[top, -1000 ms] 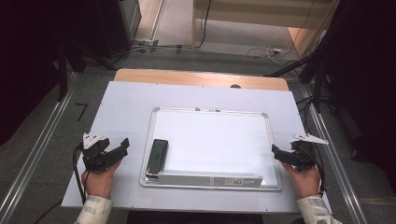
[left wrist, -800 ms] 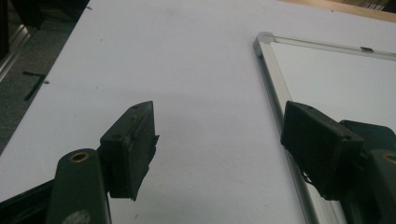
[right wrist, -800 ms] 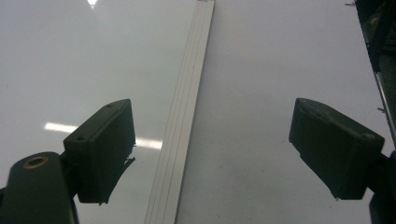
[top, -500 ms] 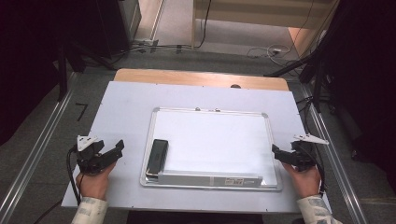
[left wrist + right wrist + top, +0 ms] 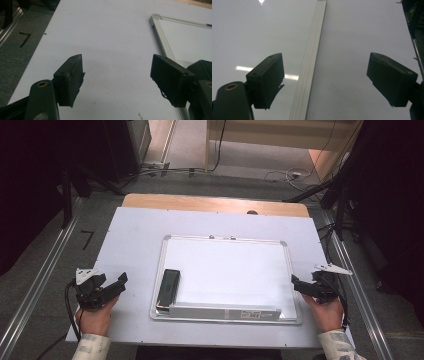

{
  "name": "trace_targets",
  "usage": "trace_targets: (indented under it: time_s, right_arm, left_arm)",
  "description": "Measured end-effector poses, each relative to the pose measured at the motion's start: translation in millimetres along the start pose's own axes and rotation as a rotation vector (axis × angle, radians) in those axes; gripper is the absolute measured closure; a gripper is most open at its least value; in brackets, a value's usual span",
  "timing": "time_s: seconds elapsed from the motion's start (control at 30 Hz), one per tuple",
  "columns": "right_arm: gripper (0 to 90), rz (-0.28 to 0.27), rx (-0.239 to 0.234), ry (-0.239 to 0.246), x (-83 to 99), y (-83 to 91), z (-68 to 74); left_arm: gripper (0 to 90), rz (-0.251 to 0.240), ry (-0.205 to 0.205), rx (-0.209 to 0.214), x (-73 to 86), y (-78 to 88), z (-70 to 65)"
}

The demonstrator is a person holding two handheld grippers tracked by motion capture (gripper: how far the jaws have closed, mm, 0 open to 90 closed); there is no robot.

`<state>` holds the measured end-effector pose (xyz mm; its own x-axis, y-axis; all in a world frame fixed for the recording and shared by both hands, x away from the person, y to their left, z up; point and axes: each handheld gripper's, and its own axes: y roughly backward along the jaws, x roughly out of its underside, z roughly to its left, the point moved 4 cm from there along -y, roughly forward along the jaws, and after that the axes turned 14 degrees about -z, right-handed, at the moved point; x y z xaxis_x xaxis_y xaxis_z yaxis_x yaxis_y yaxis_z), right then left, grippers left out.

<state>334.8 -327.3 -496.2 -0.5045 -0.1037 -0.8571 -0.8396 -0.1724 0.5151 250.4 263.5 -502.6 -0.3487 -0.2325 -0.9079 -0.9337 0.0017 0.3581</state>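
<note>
Both claws released and empty, nothing gripped. Left claw (image 5: 114, 286) low over the white surface (image 5: 135, 235), just left of the whiteboard (image 5: 230, 270), jaws spread wide and pointed toward the black eraser (image 5: 170, 286). Eraser lying flat on the board's left edge, just inside the frame, its near end at the left end of the tray strip (image 5: 225, 311) along the near edge. Right claw (image 5: 298, 284) spread just as wide at the board's right frame (image 5: 312, 60), straddling the metal rail. Probably the approach stage, before any grasp. Next, likely: left claw across to the eraser, jaws squared to its long sides, lowered around it without snagging the frame, then closed.
</note>
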Motion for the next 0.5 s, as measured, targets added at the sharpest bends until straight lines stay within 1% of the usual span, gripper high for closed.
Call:
trace_targets:
  time_s: [0.5]
  right_arm:
    - [13.1,-0.001,0.002,-0.001,0.1,0.3,-0.3]
  left_arm:
    - [26.8,-0.002,0.001,-0.033,1.2,4.7,11.8]
